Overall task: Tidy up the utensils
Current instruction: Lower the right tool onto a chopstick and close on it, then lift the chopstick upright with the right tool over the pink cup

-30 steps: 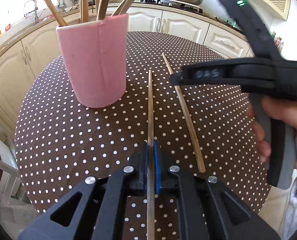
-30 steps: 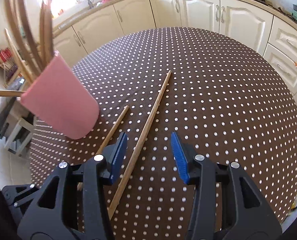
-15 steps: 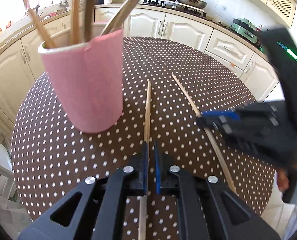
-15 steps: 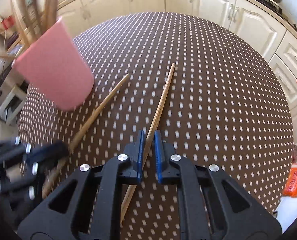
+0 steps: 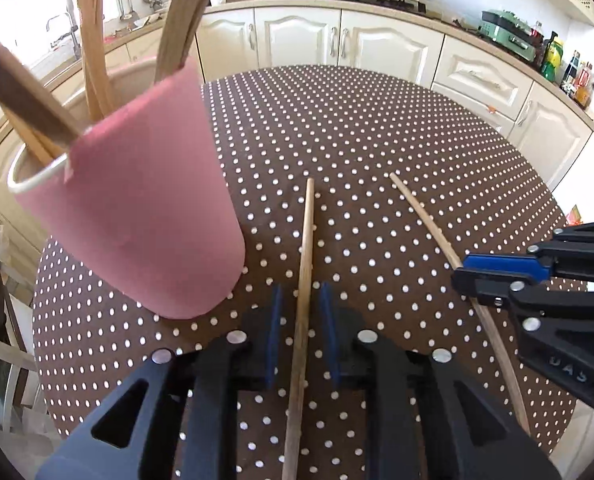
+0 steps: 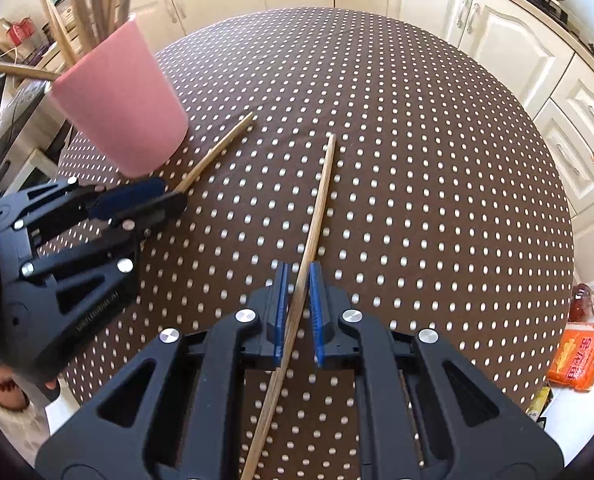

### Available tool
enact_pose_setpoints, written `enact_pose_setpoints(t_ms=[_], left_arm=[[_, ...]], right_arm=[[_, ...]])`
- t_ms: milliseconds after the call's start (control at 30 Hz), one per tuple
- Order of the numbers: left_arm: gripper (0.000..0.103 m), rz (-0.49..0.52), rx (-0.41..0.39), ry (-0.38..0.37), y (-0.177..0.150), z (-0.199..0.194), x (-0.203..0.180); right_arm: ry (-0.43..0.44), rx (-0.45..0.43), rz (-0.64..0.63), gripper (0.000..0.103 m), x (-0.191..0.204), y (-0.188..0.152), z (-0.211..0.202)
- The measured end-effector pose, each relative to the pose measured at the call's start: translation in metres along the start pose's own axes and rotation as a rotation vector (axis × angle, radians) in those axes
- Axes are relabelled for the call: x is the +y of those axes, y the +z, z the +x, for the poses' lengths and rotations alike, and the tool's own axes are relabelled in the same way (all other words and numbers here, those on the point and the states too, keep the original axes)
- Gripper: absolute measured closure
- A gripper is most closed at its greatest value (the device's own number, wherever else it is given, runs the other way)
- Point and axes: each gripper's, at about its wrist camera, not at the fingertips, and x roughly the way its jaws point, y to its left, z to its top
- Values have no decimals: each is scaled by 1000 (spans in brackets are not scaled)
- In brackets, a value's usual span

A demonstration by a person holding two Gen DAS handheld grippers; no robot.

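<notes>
On the polka-dot tablecloth (image 5: pixel 377 128) beside the pink utensil holder (image 5: pixel 145 216), the left gripper (image 5: pixel 300 308) is opening its jaws – a wooden chopstick (image 5: pixel 305 248) lies loose between them – while the right gripper (image 6: pixel 297 280) pinches the second chopstick (image 6: pixel 317 208), narrow-jawed.

"das" on right gripper (image 5: pixel 463 276) body; other print unreadable.
</notes>
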Motion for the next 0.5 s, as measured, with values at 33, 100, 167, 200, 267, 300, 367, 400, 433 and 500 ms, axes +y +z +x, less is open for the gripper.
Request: enact_pose_setpoints(t_ms=[33,100,167,200,267,300,367,400,433,500], left_arm=[[83,-1,1,-2,2,0,0],[83,0,8,-1,11,6,-6],[83,6,8,3,23,12,-14],[83,8,7,0,25,16,-14],[94,12,7,-10,23,18,-14],[96,12,10,-16,23,20,-16],[96,15,11,-12,22,21,-21],[96,13,12,-13,20,21,-22],[96,7,13,-22,19,21,-22],[97,-2,13,-54,15,17,-22]], right_arm=[[-5,2,0,91,0,4,1],[-14,10,0,91,3,9,6],[-14,17,6,91,5,15,10],[-12,20,9,91,5,18,11],[-12,28,9,91,5,23,13],[-11,32,11,91,5,26,14],[-9,40,6,92,6,31,16],[-9,43,5,92,7,37,15],[-7,44,4,92,7,38,15],[-8,42,10,95,5,38,14]])
